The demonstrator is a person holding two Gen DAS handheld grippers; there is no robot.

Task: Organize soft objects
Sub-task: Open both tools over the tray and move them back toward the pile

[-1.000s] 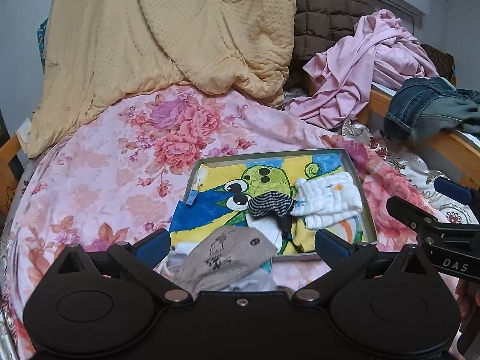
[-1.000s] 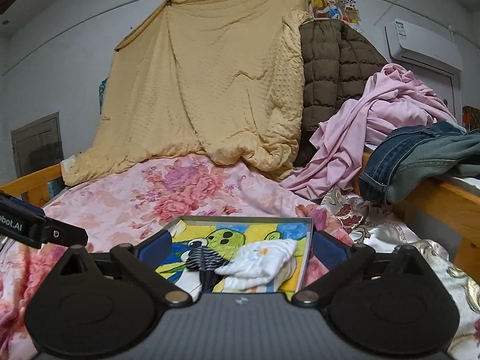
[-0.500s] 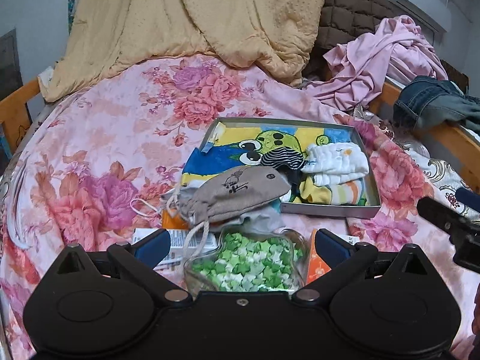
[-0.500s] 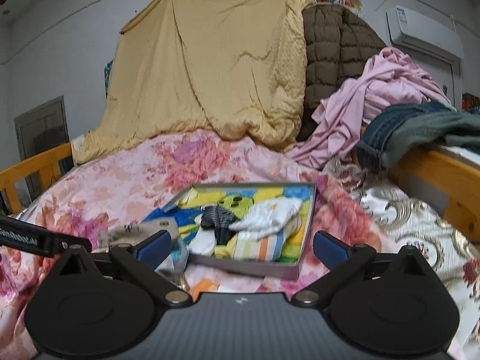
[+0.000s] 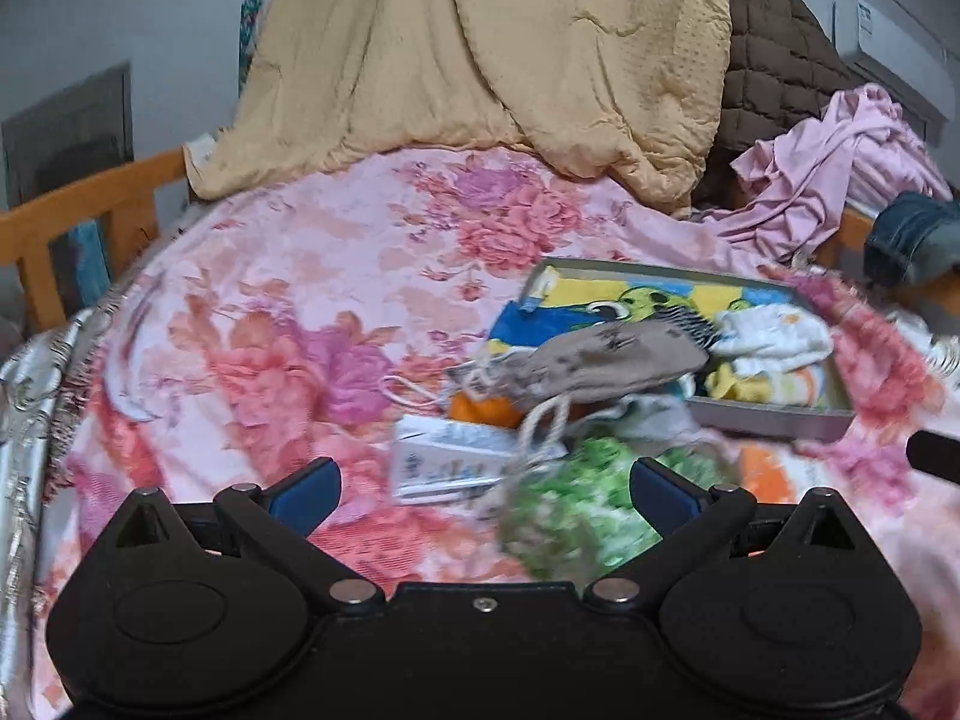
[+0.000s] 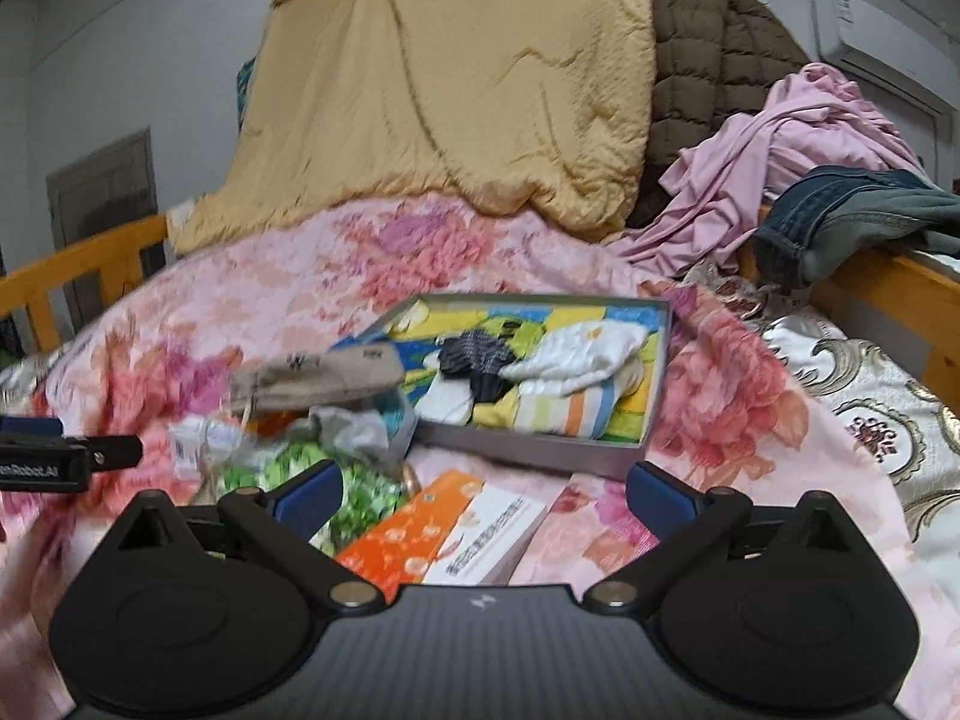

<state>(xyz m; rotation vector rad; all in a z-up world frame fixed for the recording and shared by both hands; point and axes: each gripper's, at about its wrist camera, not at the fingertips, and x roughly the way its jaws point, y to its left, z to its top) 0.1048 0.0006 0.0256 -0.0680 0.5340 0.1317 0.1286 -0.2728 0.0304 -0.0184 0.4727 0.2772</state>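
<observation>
A grey shallow box (image 5: 774, 420) (image 6: 540, 450) lies on the floral bedspread. It holds a cartoon towel, a white cloth (image 5: 774, 336) (image 6: 576, 354), a striped sock (image 6: 474, 354) and a striped folded cloth (image 6: 564, 408). A beige drawstring pouch (image 5: 606, 360) (image 6: 318, 375) lies over the box's near left corner. A clear bag of green-and-white bits (image 5: 576, 516) (image 6: 360, 492) lies in front of it. My left gripper (image 5: 483, 489) is open and empty, near that bag. My right gripper (image 6: 483, 489) is open and empty above an orange-and-white carton (image 6: 444, 540).
A white packet (image 5: 444, 462) and an orange item (image 5: 480, 408) lie left of the pouch. A yellow quilt (image 6: 450, 90), brown jacket (image 6: 720, 60), pink clothes (image 6: 798, 132) and jeans (image 6: 840, 210) pile at the back. Wooden rails (image 5: 78, 216) (image 6: 888, 282) flank the bed.
Both grippers have pulled back from the box and stayed open. The bag of green bits, packet and carton have come into view. The left view has swung left.
</observation>
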